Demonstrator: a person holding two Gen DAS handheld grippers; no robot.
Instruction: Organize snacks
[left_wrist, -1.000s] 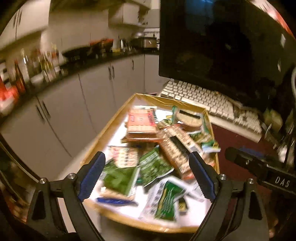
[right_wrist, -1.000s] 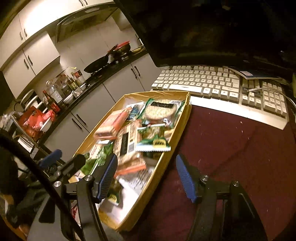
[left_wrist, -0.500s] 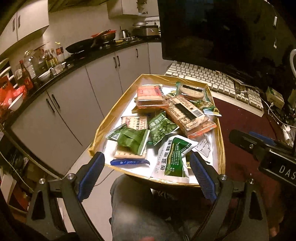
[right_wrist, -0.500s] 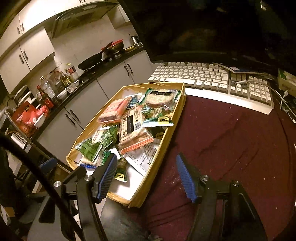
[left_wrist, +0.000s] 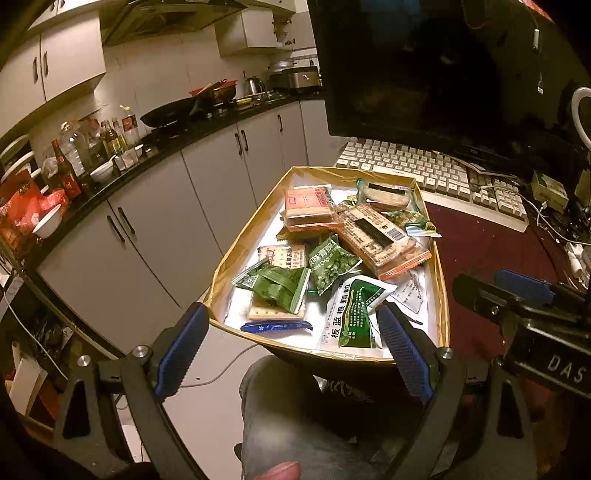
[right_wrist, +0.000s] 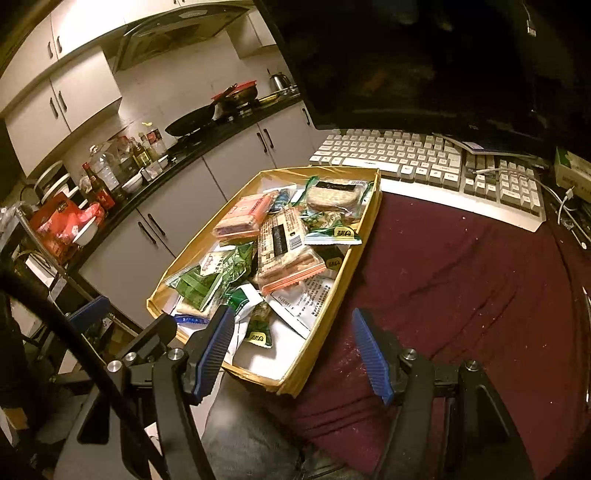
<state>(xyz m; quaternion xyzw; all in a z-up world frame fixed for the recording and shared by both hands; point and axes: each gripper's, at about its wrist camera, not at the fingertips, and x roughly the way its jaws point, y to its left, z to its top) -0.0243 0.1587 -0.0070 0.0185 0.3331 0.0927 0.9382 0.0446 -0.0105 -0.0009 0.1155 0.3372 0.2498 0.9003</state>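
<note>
A shallow gold cardboard tray (left_wrist: 240, 247) (right_wrist: 364, 236) holds several mixed snack packets on the desk's left edge. In it lie an orange cracker pack (left_wrist: 308, 208) (right_wrist: 242, 218), a long barcoded biscuit pack (left_wrist: 376, 236) (right_wrist: 284, 247), green pea packets (left_wrist: 330, 264), a green and white sachet (left_wrist: 354, 314) and a rice cake pack (right_wrist: 334, 197). My left gripper (left_wrist: 291, 345) is open and empty, just short of the tray's near edge. My right gripper (right_wrist: 291, 350) is open and empty above the tray's near right corner.
A white keyboard (left_wrist: 424, 173) (right_wrist: 424, 162) and a dark monitor (left_wrist: 443, 74) stand behind the tray. A dark red cloth (right_wrist: 461, 277) covers the desk to the right. Kitchen cabinets (left_wrist: 166, 221) and a cluttered counter are on the left. The person's knee (left_wrist: 280, 413) is below the tray.
Both grippers have pulled back and up from the tray, so it looks smaller and farther. The person's knee has come into view. The jaws stayed open.
</note>
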